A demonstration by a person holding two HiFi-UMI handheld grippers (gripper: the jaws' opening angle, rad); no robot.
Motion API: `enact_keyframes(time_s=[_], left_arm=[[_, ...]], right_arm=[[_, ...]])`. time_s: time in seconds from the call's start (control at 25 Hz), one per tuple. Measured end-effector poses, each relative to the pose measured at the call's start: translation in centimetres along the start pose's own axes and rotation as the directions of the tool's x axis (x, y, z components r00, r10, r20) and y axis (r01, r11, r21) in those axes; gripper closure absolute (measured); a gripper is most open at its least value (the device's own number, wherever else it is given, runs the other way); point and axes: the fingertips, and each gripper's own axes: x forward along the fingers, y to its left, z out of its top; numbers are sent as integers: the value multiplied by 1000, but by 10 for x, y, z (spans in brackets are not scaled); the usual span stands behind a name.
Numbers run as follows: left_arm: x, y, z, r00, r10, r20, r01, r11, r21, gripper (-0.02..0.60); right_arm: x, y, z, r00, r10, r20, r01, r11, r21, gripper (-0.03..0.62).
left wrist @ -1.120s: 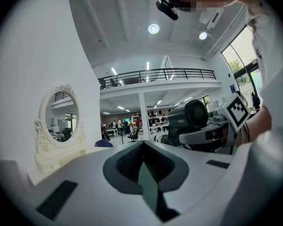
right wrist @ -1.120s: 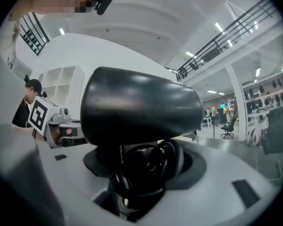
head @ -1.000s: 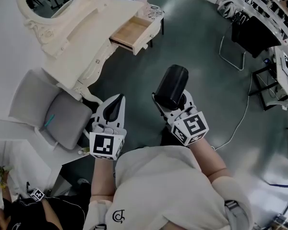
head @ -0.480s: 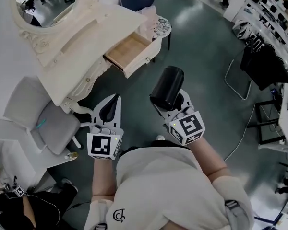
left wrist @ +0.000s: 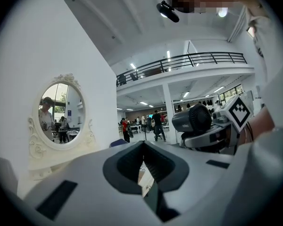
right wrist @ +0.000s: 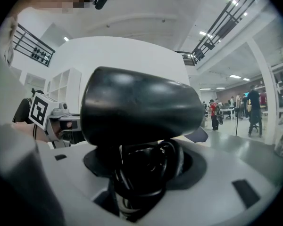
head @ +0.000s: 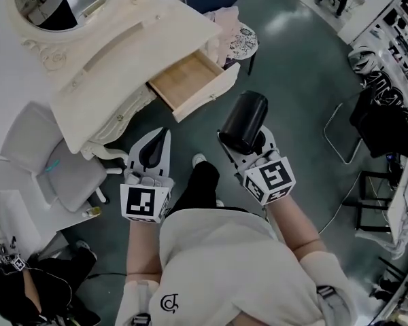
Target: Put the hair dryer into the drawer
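Smooth black cylindrical hair dryer (head: 243, 119) nears boxy wooden drawer (head: 188, 80).

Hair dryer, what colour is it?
Black all over; the glossy black plastic hair dryer shows best in the right gripper view.

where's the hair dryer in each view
Head view: the hair dryer is just right of centre, held in the right hand-held gripper, below the open drawer.
Left gripper view: right of centre, at mid height.
Right gripper view: it fills the centre, clamped between the jaws.
Shared landmark: the oval mirror, which shows in the head and left gripper views only.
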Motion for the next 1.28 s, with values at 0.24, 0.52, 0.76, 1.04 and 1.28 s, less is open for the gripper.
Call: enact_keyframes(time_s=[0.24,0.52,0.76,1.04,1.28], left_arm=[[79,46,4,1000,-17,27,18,1000,-17,568],[154,117,9,998,31,46,-30,999,-35,569],[184,164,4,991,131,26,-129,989,-67,568],[198,196,-11,955,295,-17,-295,953,-73,568],[202,205,-17,859,511,-46,-512,850,-125,569]], right_arm=[[79,-42,13,1000,3,-18,-3,1000,-3,322],[175,-84,44,999,39,-7,-39,998,-59,322],[238,-101,52,991,129,-42,-131,990,-61,322],[304,-100,38,931,342,-127,-354,932,-84,321],[343,-98,17,784,569,-247,-604,791,-97,321]])
